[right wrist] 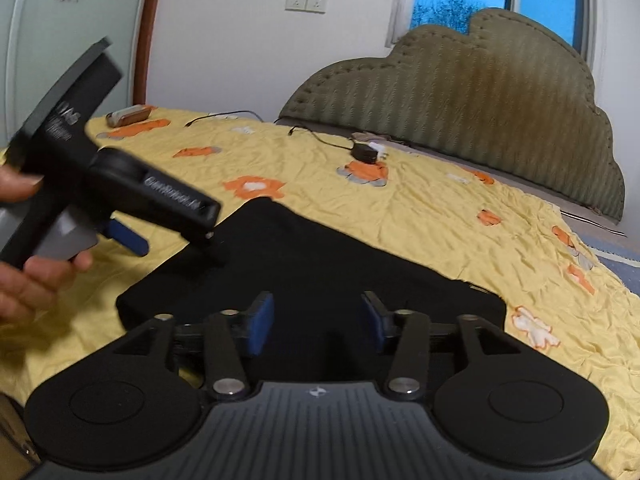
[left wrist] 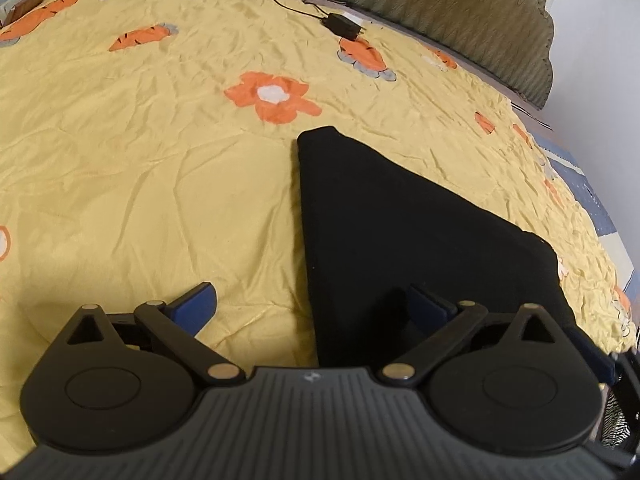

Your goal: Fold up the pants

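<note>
Yellow bedspread [left wrist: 160, 160] carries the folded pants [left wrist: 400, 232], narrowing toward the headboard [right wrist: 460, 120]. Left gripper [left wrist: 316, 304] hangs fingers spread over their near edge; right gripper [right wrist: 318, 320], half spread, holds nothing.

Black pants [left wrist: 400, 232] plain, folded on yellow bedspread [left wrist: 160, 160] printed with orange flowers, carrots. Olive zigzag-stitched headboard [right wrist: 480, 112] behind pants. Blue-padded fingers [right wrist: 262, 328] on black gripper.
</note>
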The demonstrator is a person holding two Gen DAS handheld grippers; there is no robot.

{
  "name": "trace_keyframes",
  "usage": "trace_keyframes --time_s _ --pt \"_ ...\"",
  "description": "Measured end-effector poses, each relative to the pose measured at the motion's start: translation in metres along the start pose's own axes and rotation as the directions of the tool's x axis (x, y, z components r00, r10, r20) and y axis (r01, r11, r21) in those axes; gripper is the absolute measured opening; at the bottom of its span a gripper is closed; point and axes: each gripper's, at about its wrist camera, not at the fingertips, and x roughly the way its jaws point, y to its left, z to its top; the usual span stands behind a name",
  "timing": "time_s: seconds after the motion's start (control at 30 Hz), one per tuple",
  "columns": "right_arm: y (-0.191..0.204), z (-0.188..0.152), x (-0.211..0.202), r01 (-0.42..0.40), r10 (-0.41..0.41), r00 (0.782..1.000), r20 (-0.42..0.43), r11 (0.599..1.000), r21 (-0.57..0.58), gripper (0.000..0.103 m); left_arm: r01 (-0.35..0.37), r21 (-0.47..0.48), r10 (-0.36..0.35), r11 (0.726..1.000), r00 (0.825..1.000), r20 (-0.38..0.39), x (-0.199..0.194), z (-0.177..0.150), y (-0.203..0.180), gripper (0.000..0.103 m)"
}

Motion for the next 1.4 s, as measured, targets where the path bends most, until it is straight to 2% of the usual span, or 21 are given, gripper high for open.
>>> trace_keyframes --time_s 0.23,0.33,0.53,0.6,0.67,0.8,0.9,1.03,1.17,1.27,1.33,1.37,1.4 --pt "0.009 -0.006 -0.004 0.021 -0.021 1.000 -0.010 0.999 -0.029 0.051 -0.007 0.026 0.007 1.000 1.000 -0.005 0.005 0.000 -0.007 0.103" --pt "0.019 -0.008 -0.007 0.021 -0.020 1.000 0.010 0.996 -0.090 0.057 -0.006 0.033 0.006 0.999 1.000 -0.009 0.007 0.000 -0.010 0.103" --pt "0.041 -0.010 -0.006 0.011 -0.007 1.000 0.020 0.979 -0.205 0.058 -0.006 0.053 0.007 0.999 1.000 -0.014 0.011 0.001 -0.013 0.103" --pt "0.051 -0.010 -0.005 0.015 -0.008 1.000 0.029 0.966 -0.258 0.058 0.012 0.062 -0.011 0.998 1.000 -0.023 0.012 0.003 -0.014 0.103" --pt "0.063 -0.012 -0.005 0.018 -0.004 0.999 0.041 0.942 -0.336 0.058 0.072 0.058 -0.069 0.996 0.996 -0.052 0.012 0.008 -0.009 0.103" --pt "0.095 -0.014 -0.004 -0.003 0.036 0.998 0.055 0.865 -0.501 0.058 0.212 -0.019 -0.213 0.977 0.971 -0.104 0.012 0.019 0.017 0.103" --pt "0.114 -0.017 0.004 -0.052 0.076 0.997 0.015 0.800 -0.598 0.058 0.285 -0.067 -0.291 0.956 0.948 -0.126 0.013 0.023 0.031 0.103" --pt "0.133 -0.027 0.013 -0.021 0.032 0.999 0.002 0.718 -0.696 0.058 0.336 -0.097 -0.348 0.937 0.927 -0.142 0.014 0.025 0.037 0.103" --pt "0.143 -0.037 0.022 0.007 -0.012 1.000 -0.002 0.655 -0.755 0.058 0.348 -0.115 -0.362 0.931 0.921 -0.143 0.016 0.025 0.036 0.103" --pt "0.155 -0.042 0.027 0.058 -0.035 0.998 0.046 0.603 -0.796 0.060 0.398 -0.182 -0.427 0.899 0.890 -0.161 0.021 0.025 0.039 0.103" --pt "0.156 -0.040 0.032 0.083 -0.047 0.996 0.069 0.606 -0.791 0.059 0.428 -0.224 -0.467 0.876 0.868 -0.170 0.026 0.025 0.040 0.103" --pt "0.156 -0.039 0.034 0.087 -0.045 0.996 0.075 0.618 -0.781 0.058 0.432 -0.236 -0.474 0.871 0.864 -0.170 0.028 0.025 0.040 0.103" --pt "0.155 -0.038 0.036 0.089 -0.043 0.996 0.080 0.629 -0.772 0.044 0.435 -0.238 -0.479 0.868 0.861 -0.170 0.029 0.026 0.039 0.103"
